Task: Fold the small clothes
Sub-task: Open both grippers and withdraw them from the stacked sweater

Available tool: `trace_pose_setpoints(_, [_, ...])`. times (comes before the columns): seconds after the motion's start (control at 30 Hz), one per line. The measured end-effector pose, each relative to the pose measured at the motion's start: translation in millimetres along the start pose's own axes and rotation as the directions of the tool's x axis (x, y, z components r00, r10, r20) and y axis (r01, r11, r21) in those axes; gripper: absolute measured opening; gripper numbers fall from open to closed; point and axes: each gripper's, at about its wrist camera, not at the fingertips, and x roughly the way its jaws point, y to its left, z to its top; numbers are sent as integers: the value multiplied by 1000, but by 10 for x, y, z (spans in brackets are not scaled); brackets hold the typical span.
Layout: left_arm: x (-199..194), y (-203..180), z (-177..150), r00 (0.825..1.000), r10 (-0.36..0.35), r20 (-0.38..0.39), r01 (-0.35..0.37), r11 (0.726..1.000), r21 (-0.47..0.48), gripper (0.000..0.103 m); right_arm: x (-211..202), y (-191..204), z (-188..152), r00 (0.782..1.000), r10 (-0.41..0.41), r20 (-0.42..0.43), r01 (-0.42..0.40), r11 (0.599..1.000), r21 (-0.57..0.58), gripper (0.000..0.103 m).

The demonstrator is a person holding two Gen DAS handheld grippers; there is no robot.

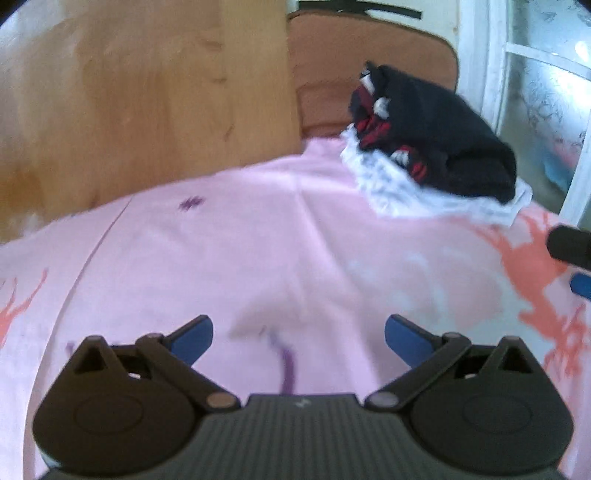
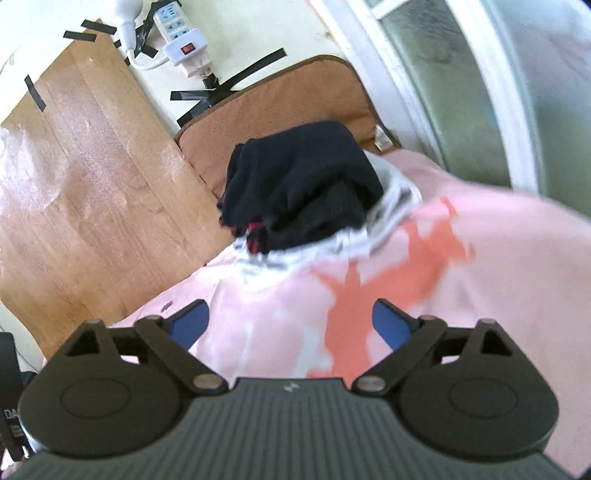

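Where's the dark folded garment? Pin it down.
The dark folded garment sits atop a white folded piece, upper right in the left wrist view, at the pink cloth's far edge by the brown cushion.

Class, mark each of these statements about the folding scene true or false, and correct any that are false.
1. The dark garment sits on top of a white garment. True.
2. The left tool is clamped on the dark garment. False: its jaws stand open with nothing between them.
3. The pink cloth carries orange deer prints. True.
4. The right tool is shut. False: it is open, above the pink cloth.
5. The power strip lies on the pink cloth. False: it is taped to the wall.
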Motion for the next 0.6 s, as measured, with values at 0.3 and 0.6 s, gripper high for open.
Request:
trace_pose_setpoints(0.3, [-98,142,-185,998,-27,51,29,999,-45,103,-49,83,-312,995,-79,66,83,995,-51,97])
trace_pose_setpoints(0.6, [-160,155,-238,995,-49,85,54,997,-51,103,-81,89,-345,992,-89,85,95,994,-58,97])
